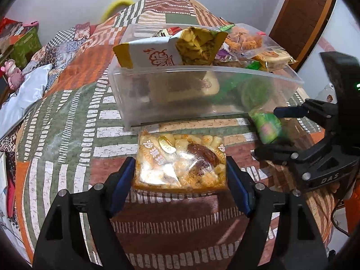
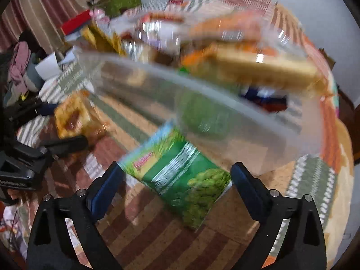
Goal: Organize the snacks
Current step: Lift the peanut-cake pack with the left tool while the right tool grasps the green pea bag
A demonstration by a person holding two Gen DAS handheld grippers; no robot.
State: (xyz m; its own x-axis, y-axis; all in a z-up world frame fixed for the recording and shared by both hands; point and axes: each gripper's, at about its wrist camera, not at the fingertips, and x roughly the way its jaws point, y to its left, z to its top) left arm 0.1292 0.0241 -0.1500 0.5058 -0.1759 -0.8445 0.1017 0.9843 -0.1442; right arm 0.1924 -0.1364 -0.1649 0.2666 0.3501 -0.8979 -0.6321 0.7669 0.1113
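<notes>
A clear plastic bin (image 1: 225, 72) full of snack packets stands on the patchwork quilt; it shows blurred in the right wrist view (image 2: 247, 117). My left gripper (image 1: 180, 168) has its blue pads against both sides of a clear orange-edged snack packet (image 1: 180, 159) just in front of the bin. That packet also shows in the right wrist view (image 2: 74, 114). My right gripper (image 2: 177, 177) straddles a green snack packet (image 2: 180, 175) beside the bin, pads slightly apart from its edges. The right gripper (image 1: 276, 130) with the green packet (image 1: 267, 128) also shows in the left wrist view.
The quilt (image 1: 67, 135) covers a bed. A white pillow (image 1: 22, 99), a pink toy (image 1: 12, 72) and boxes (image 1: 22, 42) lie at the left. A wooden door (image 1: 308, 6) stands at the back right. Clothes and clutter (image 2: 20, 67) sit left in the right wrist view.
</notes>
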